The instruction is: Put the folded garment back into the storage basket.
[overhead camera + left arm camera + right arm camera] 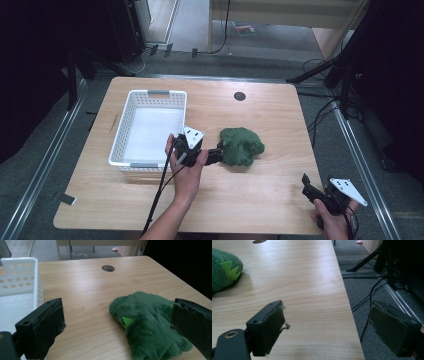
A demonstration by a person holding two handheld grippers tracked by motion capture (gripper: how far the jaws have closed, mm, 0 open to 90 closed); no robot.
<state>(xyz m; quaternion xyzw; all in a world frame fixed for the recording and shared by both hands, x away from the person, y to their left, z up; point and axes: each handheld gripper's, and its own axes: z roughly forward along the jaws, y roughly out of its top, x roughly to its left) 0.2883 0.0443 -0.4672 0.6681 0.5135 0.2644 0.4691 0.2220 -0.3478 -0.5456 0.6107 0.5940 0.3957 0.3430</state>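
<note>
Green plush toy (241, 146) at frame centre, just right of left gripper (216, 156); jaws apart, straddling its near edge. Right gripper (307, 187) lower right, well apart, jaws spread, empty.

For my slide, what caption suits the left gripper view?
Open left gripper closing in on a green plush toy beside a white basket.

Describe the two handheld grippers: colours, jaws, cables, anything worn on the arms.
Both are black. The left gripper and right gripper each carry a pale grey three-cornered plate with small dark dots on top. The jaws are flat black blocks with screw holes, faced with dark fuzzy pads; the right one's pad is frayed, with a pale thread hanging off. A thin black cable trails from the left gripper. Forearms are bare, no sleeves or gloves.
</note>
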